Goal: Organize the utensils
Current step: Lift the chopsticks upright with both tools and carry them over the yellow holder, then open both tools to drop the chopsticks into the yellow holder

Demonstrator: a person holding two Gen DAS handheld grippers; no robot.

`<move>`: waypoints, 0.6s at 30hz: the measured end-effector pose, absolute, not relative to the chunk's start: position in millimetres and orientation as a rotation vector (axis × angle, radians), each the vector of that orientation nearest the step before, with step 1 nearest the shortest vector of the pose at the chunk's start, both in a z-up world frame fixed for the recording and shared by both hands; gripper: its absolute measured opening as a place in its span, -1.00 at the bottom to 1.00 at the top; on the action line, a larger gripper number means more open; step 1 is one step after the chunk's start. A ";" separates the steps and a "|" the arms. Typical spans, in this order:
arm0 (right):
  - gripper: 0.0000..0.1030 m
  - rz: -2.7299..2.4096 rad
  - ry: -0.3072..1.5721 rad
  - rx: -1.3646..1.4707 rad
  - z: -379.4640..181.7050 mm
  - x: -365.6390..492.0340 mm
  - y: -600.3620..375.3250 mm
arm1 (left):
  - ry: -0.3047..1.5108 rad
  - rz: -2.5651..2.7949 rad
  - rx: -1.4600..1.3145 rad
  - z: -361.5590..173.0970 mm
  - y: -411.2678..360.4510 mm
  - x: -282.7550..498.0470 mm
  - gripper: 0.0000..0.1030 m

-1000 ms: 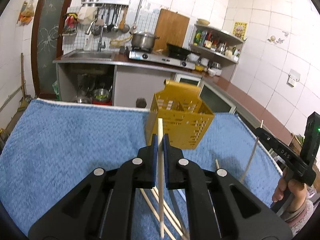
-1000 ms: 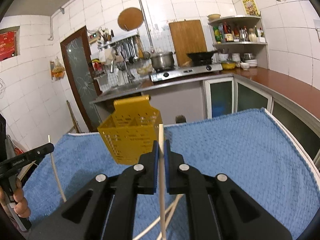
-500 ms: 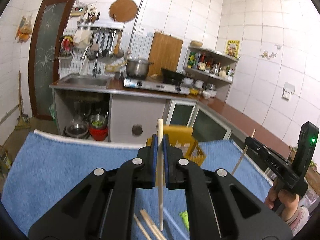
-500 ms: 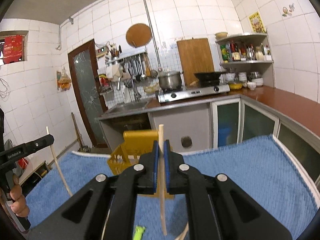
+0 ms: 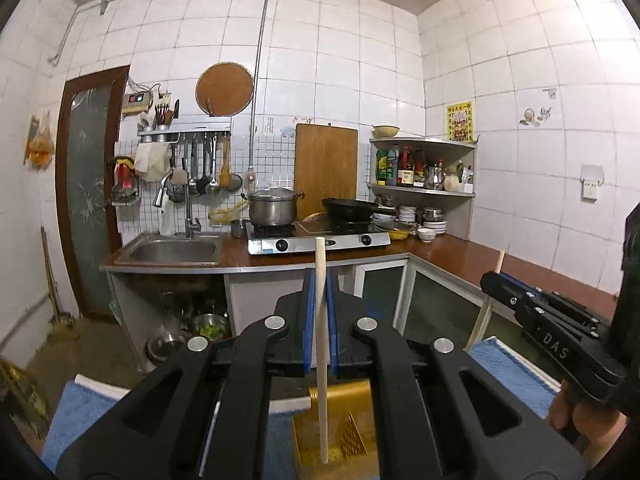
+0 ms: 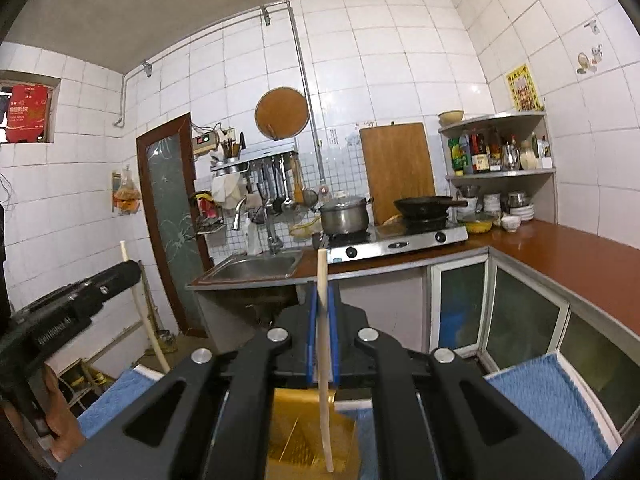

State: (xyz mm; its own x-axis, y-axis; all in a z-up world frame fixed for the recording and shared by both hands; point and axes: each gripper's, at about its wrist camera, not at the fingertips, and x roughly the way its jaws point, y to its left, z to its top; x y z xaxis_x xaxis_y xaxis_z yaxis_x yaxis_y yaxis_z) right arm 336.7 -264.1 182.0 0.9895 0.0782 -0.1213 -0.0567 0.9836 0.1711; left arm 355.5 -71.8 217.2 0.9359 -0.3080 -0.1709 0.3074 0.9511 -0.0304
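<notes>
My left gripper (image 5: 320,280) is shut on a pale wooden chopstick (image 5: 322,360) held upright; its lower tip hangs over the yellow perforated utensil basket (image 5: 340,428) just below. My right gripper (image 6: 322,292) is shut on another chopstick (image 6: 325,360), also upright, its lower end over the same basket (image 6: 304,436). Each gripper shows in the other's view: the right one (image 5: 520,300) with its chopstick at the right, the left one (image 6: 80,304) at the left. The basket's inside is mostly hidden by the gripper bodies.
A blue towel (image 5: 80,412) covers the table under the basket, also in the right wrist view (image 6: 548,400). Behind is a kitchen counter with a sink (image 5: 172,250), a stove with a pot (image 5: 272,210), a corner shelf (image 5: 424,168) and a door (image 5: 86,184).
Both grippers have risen and tilted up with their chopsticks. The basket has dropped from the middle of the views to the bottom, now right under the chopstick tips. The loose chopsticks on the towel have left view.
</notes>
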 end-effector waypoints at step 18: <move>-0.87 0.072 0.313 0.150 68.2 389.1 -261.4 | 0.406 -0.285 -0.026 82.4 -62.0 422.4 -0.91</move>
